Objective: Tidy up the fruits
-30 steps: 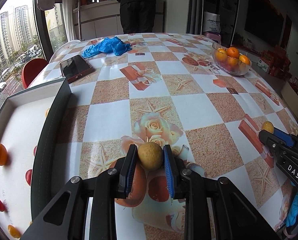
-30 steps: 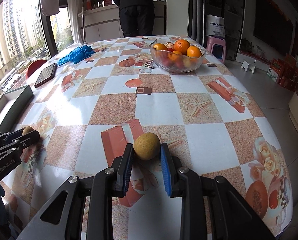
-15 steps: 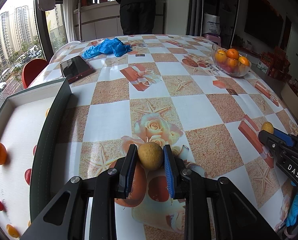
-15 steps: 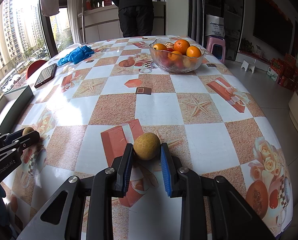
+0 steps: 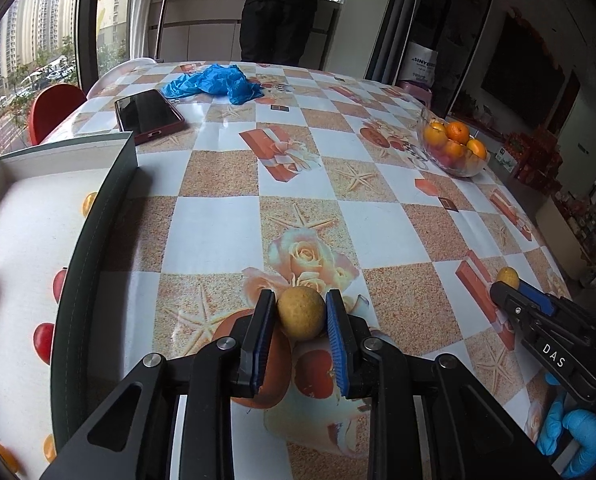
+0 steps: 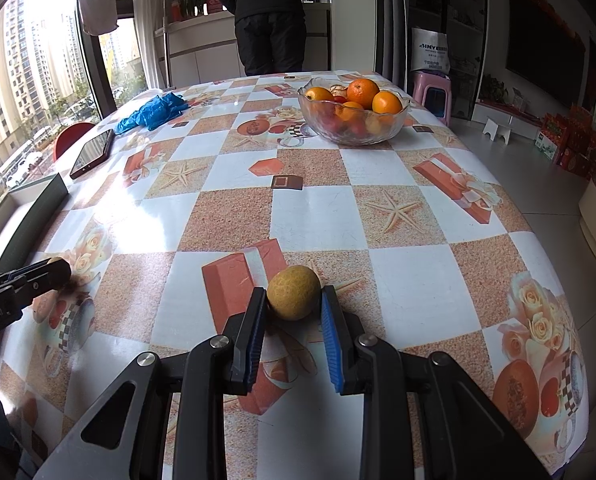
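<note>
Left fingers: the left gripper (image 5: pixel 301 316) is seen closed on a small tan round fruit (image 5: pixel 301 312), which is pinched between the blue pads (image 5: pixel 335 344) just above the counter (image 5: pixel 218 216).
Right fingers: the right gripper (image 6: pixel 294 308) is seen closed on a second tan fruit (image 6: pixel 294 297), gripped at its sides by the pads; whether it touches the counter cannot be told.
Grippers together: in the left wrist view the right gripper is seen at the right edge, a blue-gloved hand (image 5: pixel 574 434) below it; in the right wrist view the left gripper is seen at the left edge.
Box: a shallow white-lined box with a dark rim (image 5: pixel 94 240) is placed left of the left gripper; small orange and red fruits (image 5: pixel 44 342) are scattered inside.
Bowl: a glass bowl (image 6: pixel 354 128) heaped with oranges is set at the far right of the counter, well apart from both grippers.
Far counter: a dark phone (image 5: pixel 148 114) and crumpled blue gloves (image 5: pixel 214 82) are laid near the far edge.
Background: a person in dark clothes (image 6: pixel 272 12) is seen standing behind.
</note>
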Motion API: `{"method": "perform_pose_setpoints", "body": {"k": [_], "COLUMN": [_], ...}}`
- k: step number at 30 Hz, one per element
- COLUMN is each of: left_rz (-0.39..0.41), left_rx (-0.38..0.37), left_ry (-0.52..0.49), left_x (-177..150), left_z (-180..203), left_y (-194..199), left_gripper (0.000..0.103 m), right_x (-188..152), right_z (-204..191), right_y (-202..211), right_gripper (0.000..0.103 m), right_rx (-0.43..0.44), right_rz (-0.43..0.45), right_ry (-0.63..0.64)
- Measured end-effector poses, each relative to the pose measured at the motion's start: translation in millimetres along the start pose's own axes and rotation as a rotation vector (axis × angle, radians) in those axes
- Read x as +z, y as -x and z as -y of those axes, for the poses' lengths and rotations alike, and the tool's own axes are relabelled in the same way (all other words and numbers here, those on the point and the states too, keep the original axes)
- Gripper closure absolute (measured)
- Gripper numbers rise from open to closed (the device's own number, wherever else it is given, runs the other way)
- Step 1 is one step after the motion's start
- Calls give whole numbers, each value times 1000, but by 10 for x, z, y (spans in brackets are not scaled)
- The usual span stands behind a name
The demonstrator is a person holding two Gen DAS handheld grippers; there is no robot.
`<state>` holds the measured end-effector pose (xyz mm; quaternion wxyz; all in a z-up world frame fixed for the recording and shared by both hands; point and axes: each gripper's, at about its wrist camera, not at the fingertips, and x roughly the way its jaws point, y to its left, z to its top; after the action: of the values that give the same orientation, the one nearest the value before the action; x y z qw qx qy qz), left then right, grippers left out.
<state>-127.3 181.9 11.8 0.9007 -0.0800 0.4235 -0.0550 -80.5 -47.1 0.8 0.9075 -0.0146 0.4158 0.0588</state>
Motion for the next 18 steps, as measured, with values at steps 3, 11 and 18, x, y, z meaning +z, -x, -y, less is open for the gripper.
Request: {"method": "perform_pose_setpoints", "body": {"k": [3,11,18], "left_rz": [11,-8,-6], "left_rx": [-8,57,66], "left_ry": [-8,-48,-61], "left_x": [14,-26,77], "left_z": [26,89,93], "left_y": [87,-53,-163], "left_gripper": [75,75,75], "right_x": [0,8,4], "right_z": [-5,-81,-78], "right_y": [-3,-15,-9], "right_gripper": [74,74,74], "right_rx": [-4,-37,-30], "right_rz": [-1,-6,-5], "right_ry": [4,37,29]}}
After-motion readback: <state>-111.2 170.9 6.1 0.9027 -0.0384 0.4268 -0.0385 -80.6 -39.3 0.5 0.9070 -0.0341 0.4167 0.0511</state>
